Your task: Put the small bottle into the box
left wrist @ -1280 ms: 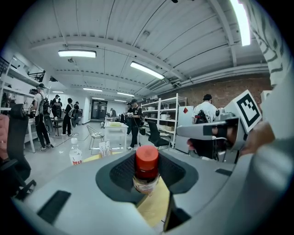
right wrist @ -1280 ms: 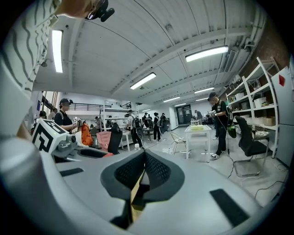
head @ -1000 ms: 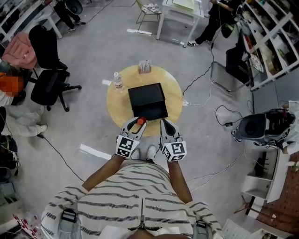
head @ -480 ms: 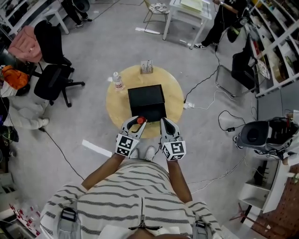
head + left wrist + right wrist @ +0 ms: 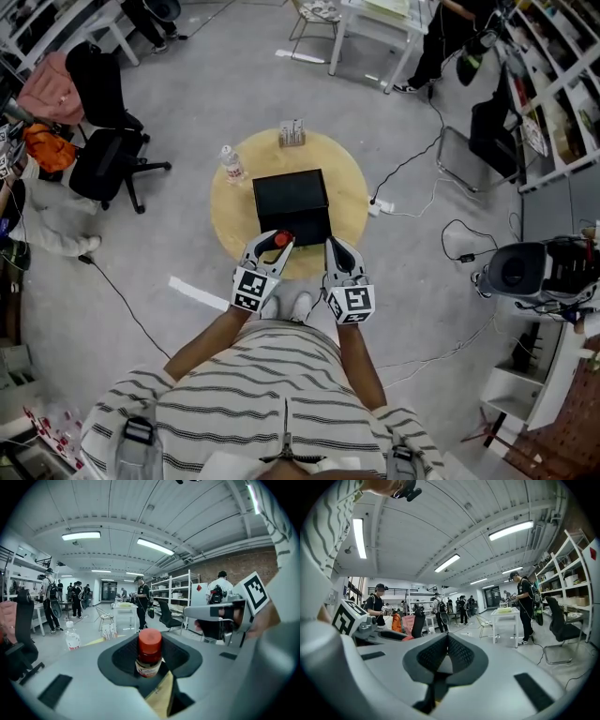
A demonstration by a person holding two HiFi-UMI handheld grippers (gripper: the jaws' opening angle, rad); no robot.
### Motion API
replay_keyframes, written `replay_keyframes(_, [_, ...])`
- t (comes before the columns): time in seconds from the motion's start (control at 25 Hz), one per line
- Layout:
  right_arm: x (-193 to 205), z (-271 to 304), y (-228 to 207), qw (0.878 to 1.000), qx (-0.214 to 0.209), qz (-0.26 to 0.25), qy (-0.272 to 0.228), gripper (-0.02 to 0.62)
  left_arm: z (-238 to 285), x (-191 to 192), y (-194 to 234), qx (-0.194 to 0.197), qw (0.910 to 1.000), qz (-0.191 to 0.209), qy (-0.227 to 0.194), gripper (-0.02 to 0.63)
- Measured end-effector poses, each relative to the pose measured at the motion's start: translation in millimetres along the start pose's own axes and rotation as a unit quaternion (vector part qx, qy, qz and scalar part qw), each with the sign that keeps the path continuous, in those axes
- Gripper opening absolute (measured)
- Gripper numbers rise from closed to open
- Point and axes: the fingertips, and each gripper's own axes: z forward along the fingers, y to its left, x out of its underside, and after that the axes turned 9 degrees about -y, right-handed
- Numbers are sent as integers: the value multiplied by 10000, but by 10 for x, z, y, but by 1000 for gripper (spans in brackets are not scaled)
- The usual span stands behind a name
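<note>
Fingers of the left gripper (image 5: 274,246) clamp the small bottle (image 5: 149,654), red-capped and upright, just at the near edge of the black box (image 5: 292,178) on a round yellow desk (image 5: 352,202). The right gripper (image 5: 335,249) hovers alongside, its fingers pressed together on nothing. A water bottle (image 5: 231,164) stands near the desk's far-left rim.

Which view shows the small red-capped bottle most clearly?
The left gripper view: the small bottle fills the centre, clamped by the left gripper, cap and label visible. The head view shows only its tiny red cap. The right gripper view lacks it.
</note>
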Motion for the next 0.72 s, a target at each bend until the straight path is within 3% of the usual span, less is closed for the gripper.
replay_keyframes(0.72, [171,26,-128,9996,-79,172,211,18,467,437,91,30,9985,59,535,156])
